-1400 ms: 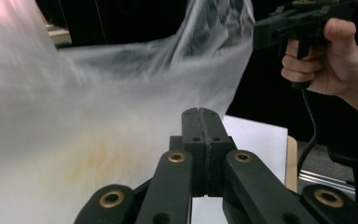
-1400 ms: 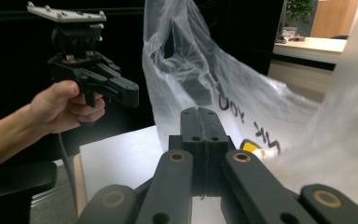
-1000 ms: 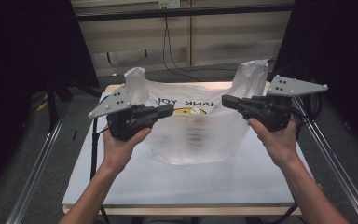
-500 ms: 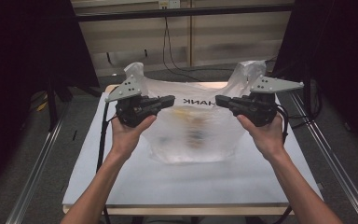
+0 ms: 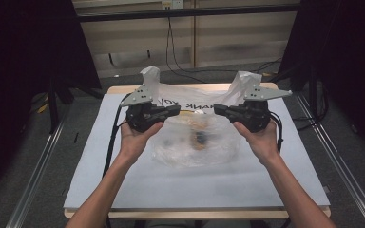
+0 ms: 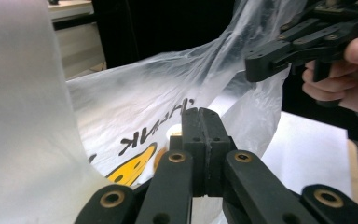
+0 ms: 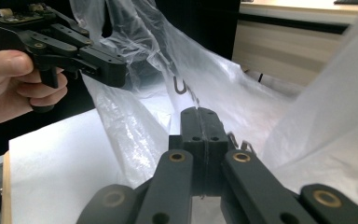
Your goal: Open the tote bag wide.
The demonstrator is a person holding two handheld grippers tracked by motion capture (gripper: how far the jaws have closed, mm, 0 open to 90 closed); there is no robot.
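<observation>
Plastic bag [image 5: 197, 137] hangs between both closed claws.

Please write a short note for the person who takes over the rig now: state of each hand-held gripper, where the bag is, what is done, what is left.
Left hand-held gripper: jaws shut on a fold of the plastic bag, at its left side.
Right hand-held gripper: jaws shut on the bag film at its right side.
Bag: clear, with black print and a yellow figure, its body resting on the white table cover, handles standing up behind the grippers. Small items lie inside; what they are I cannot tell.
Done: both sides are gripped.
Left: probably to spread or lift the bag; keep both grips even.
</observation>
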